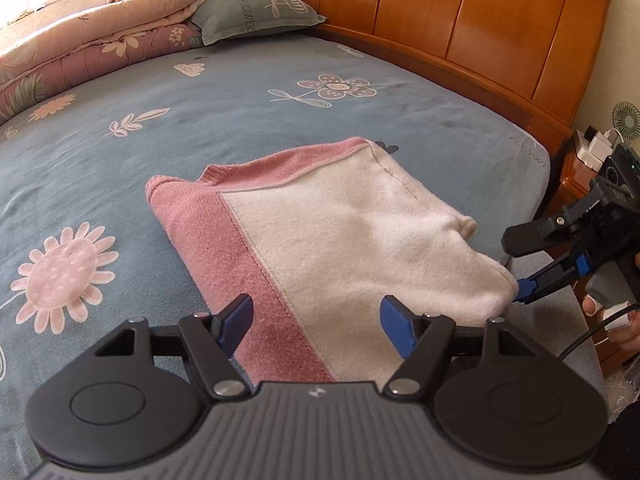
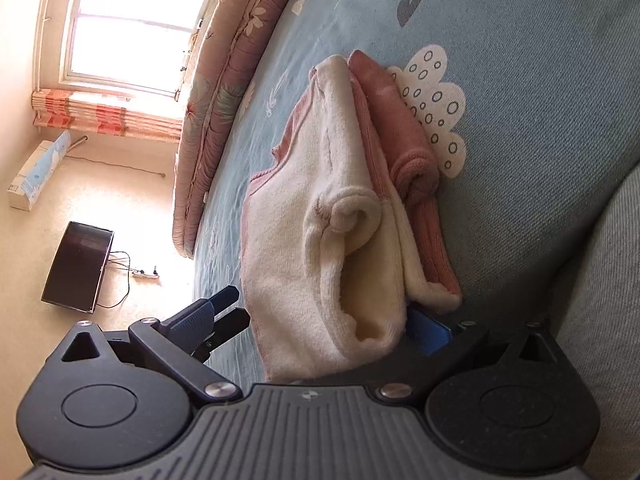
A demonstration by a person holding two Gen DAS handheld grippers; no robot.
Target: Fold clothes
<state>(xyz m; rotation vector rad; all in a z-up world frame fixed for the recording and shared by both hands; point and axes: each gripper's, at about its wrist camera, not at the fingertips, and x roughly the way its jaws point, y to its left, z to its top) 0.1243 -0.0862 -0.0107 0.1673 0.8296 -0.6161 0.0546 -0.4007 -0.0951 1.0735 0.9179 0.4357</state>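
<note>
Hovering spread-jawed, left gripper (image 1: 316, 326) overlooks the sweater (image 1: 340, 240); right gripper (image 2: 324, 320) straddles its edge.

Parts we cannot see well

The near end of the folded sweater (image 1: 320, 240) goes under the left gripper (image 1: 316, 322) body, so that end is hidden. In the right wrist view, one blue finger (image 2: 426, 330) of the right gripper (image 2: 328, 316) sits behind the sweater's edge, and only a bit of it shows. The hand (image 1: 616, 320) holding the right gripper is cut off by the picture's side. The things on the bedside table (image 1: 576, 176) are too small to tell. The window (image 2: 136, 20) is too bright to see through.
</note>
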